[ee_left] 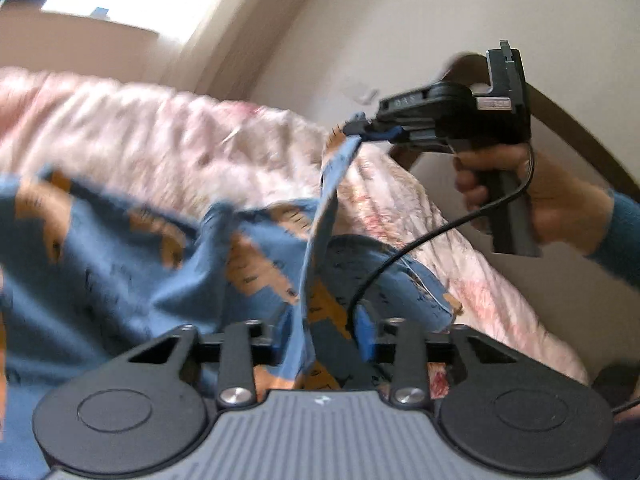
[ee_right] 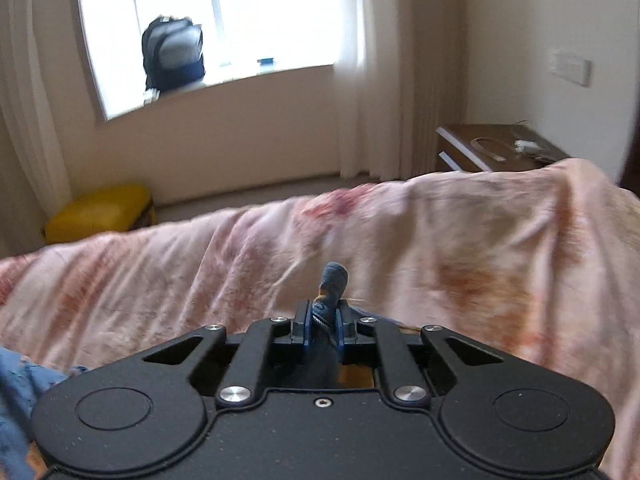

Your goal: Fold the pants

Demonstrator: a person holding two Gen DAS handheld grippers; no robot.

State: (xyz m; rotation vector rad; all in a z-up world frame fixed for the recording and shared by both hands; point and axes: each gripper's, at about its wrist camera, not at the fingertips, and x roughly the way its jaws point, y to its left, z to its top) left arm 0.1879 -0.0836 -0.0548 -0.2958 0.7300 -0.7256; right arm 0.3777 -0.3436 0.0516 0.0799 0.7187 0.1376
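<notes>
Right wrist view: right tool [ee_right: 325, 322] clamps pants [ee_right: 334, 280] edge; left tool [ee_left: 320, 344] pinches their fabric.

my left wrist camera sits right behind its own fingers [ee_left: 362, 334], tilted down and very close over the blue patterned pants [ee_left: 120, 264] on the bed [ee_left: 180, 136], facing a plain wall; the right gripper [ee_left: 356, 128] crosses its upper right. my right wrist camera looks along its fingers [ee_right: 306, 322] over the bed's [ee_right: 460, 248] pink cover toward the window [ee_right: 240, 12] and nightstand [ee_right: 492, 148]. both views share the bed cover and pants.
</notes>
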